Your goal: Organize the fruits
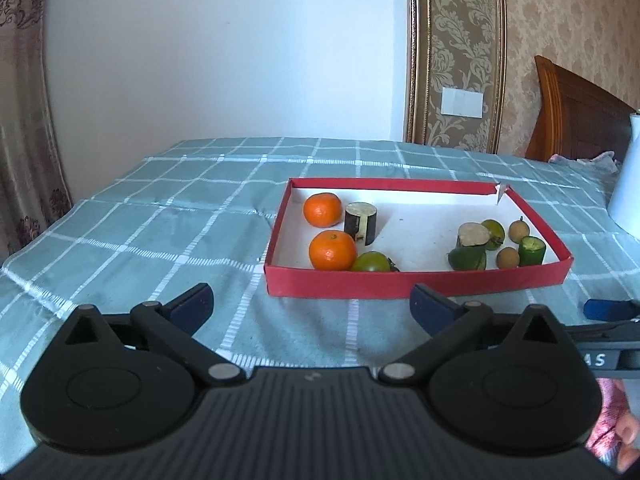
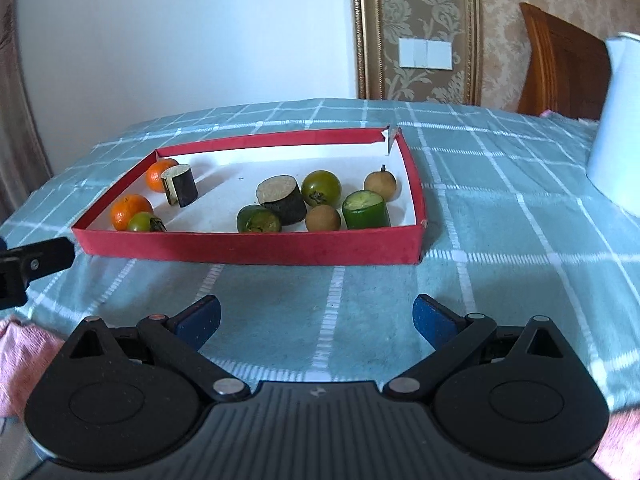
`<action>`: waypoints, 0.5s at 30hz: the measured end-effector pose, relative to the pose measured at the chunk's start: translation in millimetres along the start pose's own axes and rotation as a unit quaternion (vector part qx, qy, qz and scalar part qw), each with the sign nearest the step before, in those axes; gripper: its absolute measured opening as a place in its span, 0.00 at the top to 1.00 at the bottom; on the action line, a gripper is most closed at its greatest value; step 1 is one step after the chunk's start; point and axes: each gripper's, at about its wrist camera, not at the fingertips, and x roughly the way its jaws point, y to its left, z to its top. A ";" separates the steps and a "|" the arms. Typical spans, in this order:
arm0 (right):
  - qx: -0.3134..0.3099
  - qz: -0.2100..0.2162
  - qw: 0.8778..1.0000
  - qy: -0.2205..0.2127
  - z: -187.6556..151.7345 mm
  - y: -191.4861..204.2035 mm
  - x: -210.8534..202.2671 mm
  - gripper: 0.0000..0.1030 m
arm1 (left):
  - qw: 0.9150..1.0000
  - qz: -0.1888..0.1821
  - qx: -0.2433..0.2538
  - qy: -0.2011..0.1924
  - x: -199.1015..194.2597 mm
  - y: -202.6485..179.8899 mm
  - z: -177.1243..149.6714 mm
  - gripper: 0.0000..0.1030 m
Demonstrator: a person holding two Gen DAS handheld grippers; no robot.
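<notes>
A shallow red tray [image 1: 416, 282] [image 2: 248, 246] with a white floor lies on the checked cloth. At its left end sit two oranges [image 1: 332, 250] [image 2: 129, 210], a dark cut cylinder [image 1: 360, 222] [image 2: 182, 185] and a green tomato [image 1: 372, 263] [image 2: 144, 222]. The right end holds more green tomatoes [image 2: 321, 188], another dark cut piece [image 2: 282, 198], a cucumber stub [image 1: 532, 249] [image 2: 366, 210] and two small brown fruits [image 1: 508, 258] [image 2: 323, 217]. My left gripper [image 1: 312, 306] is open and empty, short of the tray's near wall. My right gripper [image 2: 316, 318] is open and empty, also in front of the tray.
A tall white container [image 1: 628, 184] [image 2: 618, 128] stands on the cloth right of the tray. A wooden headboard [image 1: 576, 120] rises behind it. The wall and a curtain [image 1: 24, 120] close off the far side and left. A pink sleeve [image 2: 24, 360] shows at the left.
</notes>
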 end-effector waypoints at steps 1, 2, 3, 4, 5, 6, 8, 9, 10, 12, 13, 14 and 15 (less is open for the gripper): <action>0.001 -0.002 1.000 0.001 -0.1 1.9 0.7 0.00 | 1.000 0.000 0.000 0.001 -0.9 0.6 -0.2 0.00; -0.001 -0.006 1.000 0.002 -0.3 4.2 1.4 0.00 | 1.000 0.000 0.002 0.000 -1.7 0.3 0.1 0.00; -0.004 -0.010 1.000 0.002 -0.7 6.6 1.5 0.00 | 1.000 0.000 0.003 -0.001 -2.7 0.2 -0.2 0.00; -0.005 -0.013 1.000 0.003 -1.1 8.6 1.4 0.00 | 1.000 0.000 0.004 -0.002 -4.2 0.3 -0.8 0.00; -0.005 -0.014 1.000 0.003 -1.1 10.1 1.2 0.00 | 1.000 -0.001 0.005 -0.003 -4.5 0.5 -1.0 0.00; -0.003 -0.014 1.000 0.003 -1.2 10.9 0.9 0.00 | 1.000 -0.002 0.006 -0.002 -5.1 0.5 -1.4 0.00; 0.002 -0.015 1.000 0.003 -1.0 12.5 0.8 0.00 | 1.000 -0.004 0.005 0.000 -6.3 0.9 -2.1 0.00; 0.003 -0.016 1.000 0.004 -0.9 13.2 1.5 0.00 | 1.000 -0.005 0.003 0.000 -6.5 1.3 -2.5 0.00; 0.004 -0.018 1.000 0.005 -1.1 13.9 1.8 0.00 | 1.000 -0.005 0.002 0.002 -6.2 1.3 -2.5 0.00; 0.001 -0.021 1.000 0.008 -1.5 15.4 2.9 0.00 | 1.000 -0.007 0.000 0.005 -5.6 1.9 -2.5 0.00; 0.000 -0.022 1.000 0.008 -1.7 16.4 3.2 0.00 | 1.000 -0.007 -0.001 0.005 -6.1 2.2 -2.9 0.00; -0.001 -0.023 1.000 0.009 -2.0 17.2 3.2 0.00 | 1.000 -0.006 -0.001 0.004 -6.1 2.1 -3.2 0.00; -0.002 -0.023 1.000 0.009 -2.2 18.1 3.2 0.00 | 1.000 -0.005 0.000 0.005 -6.1 1.7 -3.5 0.00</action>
